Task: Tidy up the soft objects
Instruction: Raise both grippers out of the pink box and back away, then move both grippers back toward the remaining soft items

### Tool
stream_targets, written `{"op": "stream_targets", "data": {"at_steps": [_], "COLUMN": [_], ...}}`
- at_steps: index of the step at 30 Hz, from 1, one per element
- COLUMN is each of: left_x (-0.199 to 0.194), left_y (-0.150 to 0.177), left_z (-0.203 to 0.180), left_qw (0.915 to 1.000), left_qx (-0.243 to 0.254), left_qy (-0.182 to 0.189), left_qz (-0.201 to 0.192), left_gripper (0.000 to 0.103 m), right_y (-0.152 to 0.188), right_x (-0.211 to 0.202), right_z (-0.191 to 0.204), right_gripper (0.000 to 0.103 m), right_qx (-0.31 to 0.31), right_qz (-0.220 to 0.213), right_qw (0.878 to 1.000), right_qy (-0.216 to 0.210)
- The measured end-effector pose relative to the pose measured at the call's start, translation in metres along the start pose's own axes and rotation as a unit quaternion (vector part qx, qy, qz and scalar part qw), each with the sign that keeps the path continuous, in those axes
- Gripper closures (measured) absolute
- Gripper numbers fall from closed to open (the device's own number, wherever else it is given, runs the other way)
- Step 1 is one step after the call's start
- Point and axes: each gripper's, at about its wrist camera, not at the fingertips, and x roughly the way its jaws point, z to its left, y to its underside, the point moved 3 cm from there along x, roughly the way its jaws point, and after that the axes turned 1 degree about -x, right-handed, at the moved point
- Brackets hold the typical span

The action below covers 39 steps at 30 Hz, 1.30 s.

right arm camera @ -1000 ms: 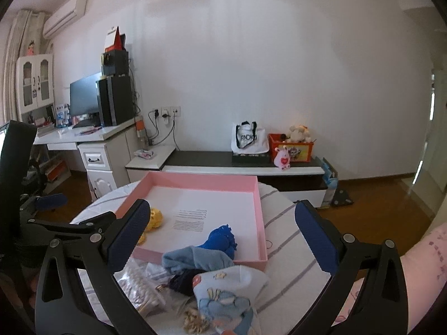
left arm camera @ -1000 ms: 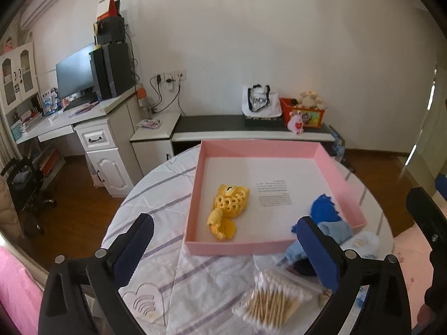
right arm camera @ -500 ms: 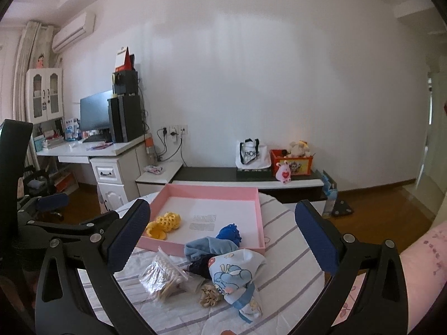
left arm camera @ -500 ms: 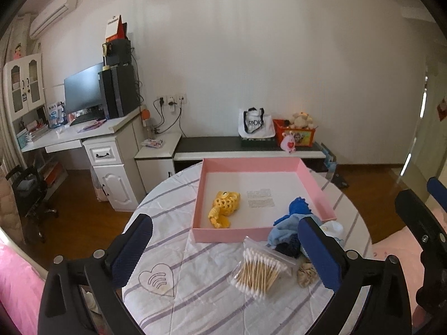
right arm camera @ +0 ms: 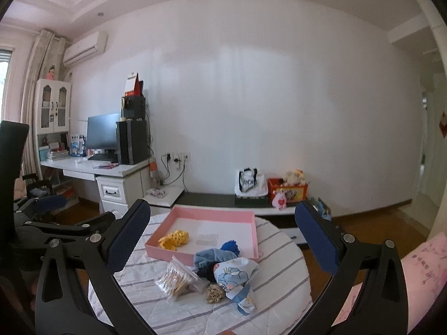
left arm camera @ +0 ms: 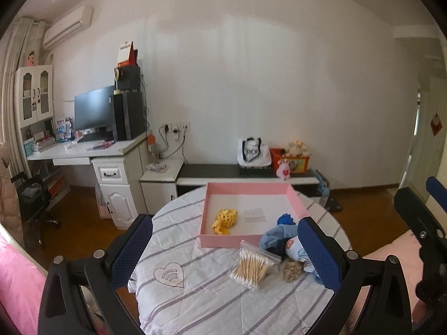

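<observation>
reaching with both grippers (left arm camera: 225,247) (right arm camera: 222,241) wide and empty, we risk snagging the cotton swab bag (right arm camera: 176,277) beside the soft pile (right arm camera: 226,265).

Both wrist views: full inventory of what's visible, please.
pink tray: 1, pink, far side of the round table
crochet toy: 1, yellow, inside tray
blue knit piece: 1, blue, on tray's near corner
blue cloth: 1, light blue, over tray's near rim
printed cloth: 1, white and blue, near tray
cotton swabs bag: 1, clear, beside cloths
scrunchie: 1, tan, front of pile
tablecloth: 1, white, striped
left hand-held gripper: 1, black and blue, open
right hand-held gripper: 1, black and blue, open
</observation>
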Motion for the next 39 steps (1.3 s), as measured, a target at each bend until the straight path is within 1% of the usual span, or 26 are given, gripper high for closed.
{"op": "stream_targets", "data": {"at_steps": [3,9,14,19,23,29,33,36,39], "left_x": [-0.020,-0.047,-0.062,-0.082,-0.094,-0.102,-0.103,-0.094,-0.084], "left_y": [0.004,0.012,0.016,0.022,0.031,0.045,0.055,0.062,0.066], "left_z": [0.004,0.004,-0.002,-0.009,-0.015,-0.019,-0.025,-0.028,-0.029], "left_qw": [0.9999,0.9990,0.9980,0.9948,0.9924,0.9878,0.9837,0.9835,0.9848], "left_qx": [-0.002,-0.001,0.001,0.013,0.019,0.022,0.028,0.026,0.024], "left_qy": [-0.002,-0.006,-0.005,-0.021,-0.011,-0.023,-0.041,-0.040,-0.036], "left_qz": [-0.017,-0.044,-0.064,-0.099,-0.121,-0.153,-0.173,-0.175,-0.168], "left_gripper": [0.000,0.000,0.000,0.000,0.000,0.000,0.000,0.000,0.000], "right_y": [-0.004,-0.012,-0.017,-0.023,-0.029,-0.034,-0.035,-0.035,-0.034], "right_x": [-0.013,-0.042,-0.065,-0.082,-0.094,-0.110,-0.117,-0.119,-0.119], "right_z": [0.004,0.011,0.016,0.018,0.021,0.023,0.022,0.021,0.018], "right_gripper": [0.000,0.000,0.000,0.000,0.000,0.000,0.000,0.000,0.000], "right_qx": [-0.007,-0.016,-0.027,-0.029,-0.037,-0.044,-0.044,-0.043,-0.041], "right_qz": [-0.014,-0.043,-0.064,-0.085,-0.102,-0.129,-0.142,-0.145,-0.146], "right_qw": [1.000,0.999,0.997,0.996,0.994,0.990,0.988,0.988,0.988], "right_qy": [0.004,0.009,0.019,0.022,0.029,0.036,0.040,0.042,0.041]}}
